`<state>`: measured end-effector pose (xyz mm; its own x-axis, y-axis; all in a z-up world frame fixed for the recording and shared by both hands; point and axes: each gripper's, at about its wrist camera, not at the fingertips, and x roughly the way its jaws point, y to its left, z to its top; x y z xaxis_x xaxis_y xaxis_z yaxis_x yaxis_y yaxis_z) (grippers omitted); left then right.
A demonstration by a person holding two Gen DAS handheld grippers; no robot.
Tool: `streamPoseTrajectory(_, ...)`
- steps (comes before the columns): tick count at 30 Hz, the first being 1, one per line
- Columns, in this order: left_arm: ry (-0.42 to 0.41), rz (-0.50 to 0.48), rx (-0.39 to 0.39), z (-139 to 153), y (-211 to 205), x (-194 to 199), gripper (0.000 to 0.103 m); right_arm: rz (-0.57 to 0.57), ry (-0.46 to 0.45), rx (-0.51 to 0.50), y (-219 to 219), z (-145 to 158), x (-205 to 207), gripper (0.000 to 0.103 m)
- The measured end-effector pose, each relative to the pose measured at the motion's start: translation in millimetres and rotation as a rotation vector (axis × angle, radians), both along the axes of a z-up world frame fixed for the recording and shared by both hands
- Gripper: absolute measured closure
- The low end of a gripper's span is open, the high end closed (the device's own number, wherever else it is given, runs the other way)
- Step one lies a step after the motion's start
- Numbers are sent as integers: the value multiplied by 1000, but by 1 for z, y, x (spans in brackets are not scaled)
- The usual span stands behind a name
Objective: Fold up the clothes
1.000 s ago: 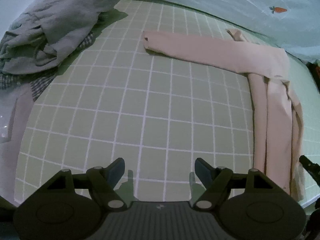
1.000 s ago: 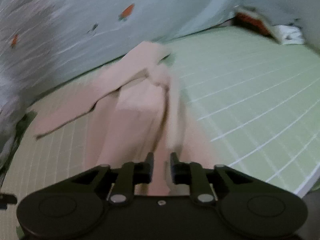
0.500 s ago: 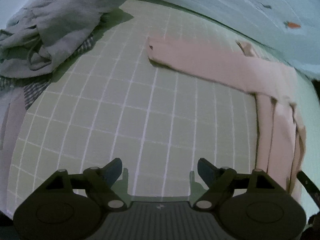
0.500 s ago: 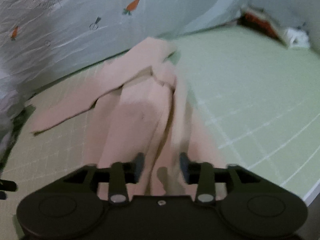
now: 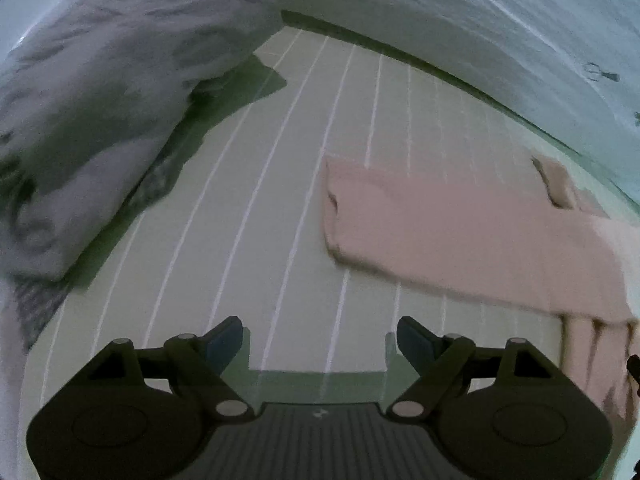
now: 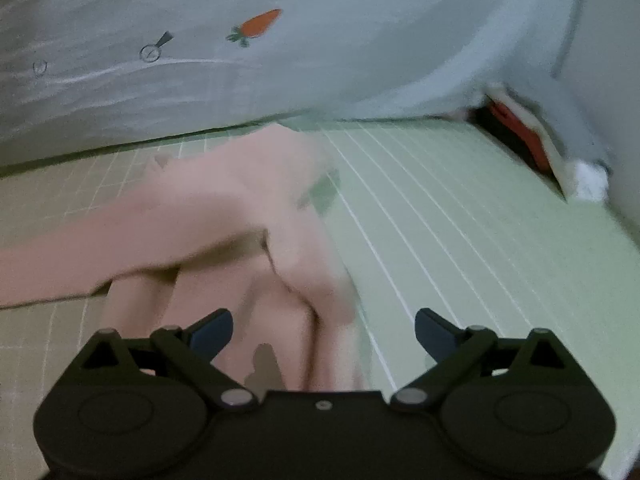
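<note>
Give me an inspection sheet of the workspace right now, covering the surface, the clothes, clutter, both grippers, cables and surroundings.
Surface: green gridded mat, white lines, partly covered.
Job's things: pink garment lies flat on the mat, one long part stretched toward the left wrist view's centre; folds bunch near the right gripper.
Clutter: grey clothes pile on the mat's far left, a checked fabric edge under it.
Grippers: left gripper open, over bare mat, nothing between its jaws. Right gripper open, jaws have just been opening, pink garment below them, not gripped.
Cables: nothing seen.
Surroundings: pale sheet with carrot print along the mat's far edge; red and white item in the far corner, blurred.
</note>
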<state>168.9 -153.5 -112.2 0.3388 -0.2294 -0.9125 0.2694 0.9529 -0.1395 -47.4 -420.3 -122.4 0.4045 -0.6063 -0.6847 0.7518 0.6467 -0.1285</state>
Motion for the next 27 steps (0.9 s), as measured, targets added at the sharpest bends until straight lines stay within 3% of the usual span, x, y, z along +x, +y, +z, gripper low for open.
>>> streamPoseTrajectory(2,-2,6,8,-7,-5,16,19,45,37,-11,-7,-5,22,13)
streamPoseTrajectory(6,-44,0,19,-13,-14,38,19,118,134,-44,-15,-14,56,37)
streamPoseTrajectory(8,-75,-17,31,-15,-20,45,23,133,133,-47,-20,-15,62,56)
streamPoseTrajectory(9,-89,-25,37,-15,-22,46,28,134,124,-48,-22,-15,64,74)
streamPoseTrajectory(12,-109,-32,49,-15,-24,47,35,99,50,-24,-30,-5,63,94)
streamPoseTrajectory(16,-126,-35,58,-15,-25,46,35,0,-183,161,-56,14,53,96)
streamPoseTrajectory(20,-144,-39,67,-15,-26,45,35,-51,-309,291,-69,11,51,96)
streamPoseTrajectory(22,-153,-41,72,-15,-27,45,35,-55,-298,350,-74,0,53,95)
streamPoseTrajectory(26,-162,-42,74,-15,-27,44,35,-28,-206,355,-70,-7,59,89)
streamPoseTrajectory(27,-159,-41,69,-15,-26,45,36,-18,-188,351,-68,-5,59,80)
